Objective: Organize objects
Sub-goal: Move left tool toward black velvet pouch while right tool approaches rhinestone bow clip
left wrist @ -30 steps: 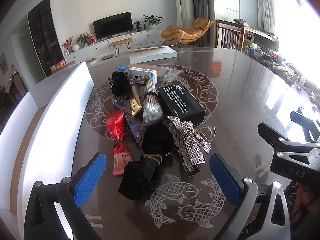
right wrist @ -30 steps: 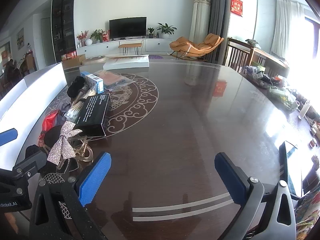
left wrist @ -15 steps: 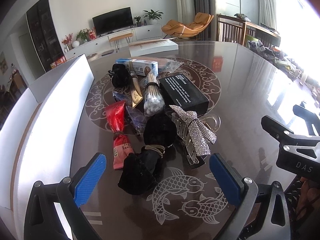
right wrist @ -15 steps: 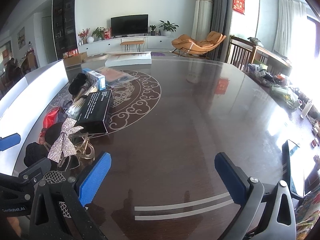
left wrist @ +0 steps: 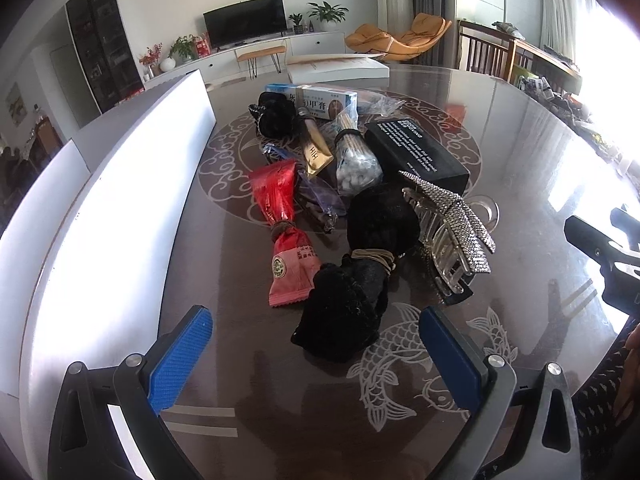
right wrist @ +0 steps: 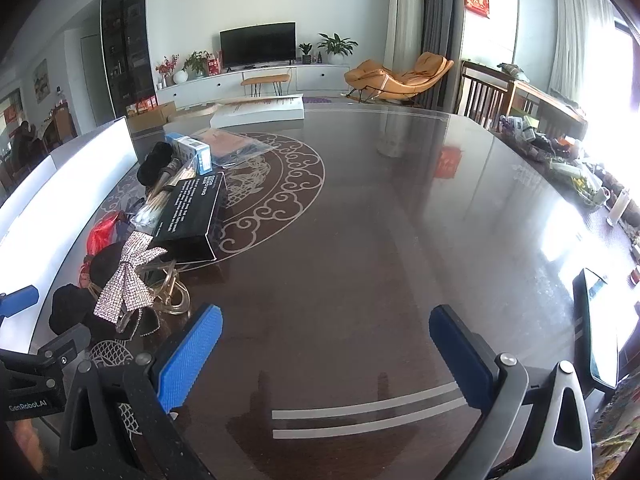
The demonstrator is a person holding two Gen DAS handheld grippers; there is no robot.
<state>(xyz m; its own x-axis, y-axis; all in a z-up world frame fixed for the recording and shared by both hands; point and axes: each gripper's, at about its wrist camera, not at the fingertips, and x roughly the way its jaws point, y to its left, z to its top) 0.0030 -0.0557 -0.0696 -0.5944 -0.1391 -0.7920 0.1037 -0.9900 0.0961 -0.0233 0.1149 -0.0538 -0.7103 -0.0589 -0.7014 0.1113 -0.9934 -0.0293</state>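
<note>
Left wrist view looks over my left hand-held gripper (left wrist: 316, 356), its blue pads spread wide with nothing between them, poised over the dark glossy desk (left wrist: 520, 168) just short of a heap of small things; nearest to it lies a black velvet pouch (left wrist: 352, 308) cinched with a tan band, partly between the two pads; beside the pouch, on its left, a red snack packet (left wrist: 284, 232) tied in the middle; on its right a rhinestone bow hair claw (left wrist: 452, 224) with clear teeth, leaning against the pouch; behind the claw a black box (left wrist: 416, 152) with white print; next to the box a bundle of cotton swabs (left wrist: 354, 156) and a gold tube (left wrist: 316, 152); farther back a black scrunchie (left wrist: 276, 116) and a blue and white carton (left wrist: 324, 102); a long white board (left wrist: 120, 184) stands along the desk's left edge; right wrist view shows my right hand-held gripper (right wrist: 326, 354) equally wide apart and holding nothing, over bare desk well to the right of the heap; the bow claw (right wrist: 128, 280) and the black box (right wrist: 192, 212) sit off to its left; a phone (right wrist: 600, 328) lies near the desk's right edge
</note>
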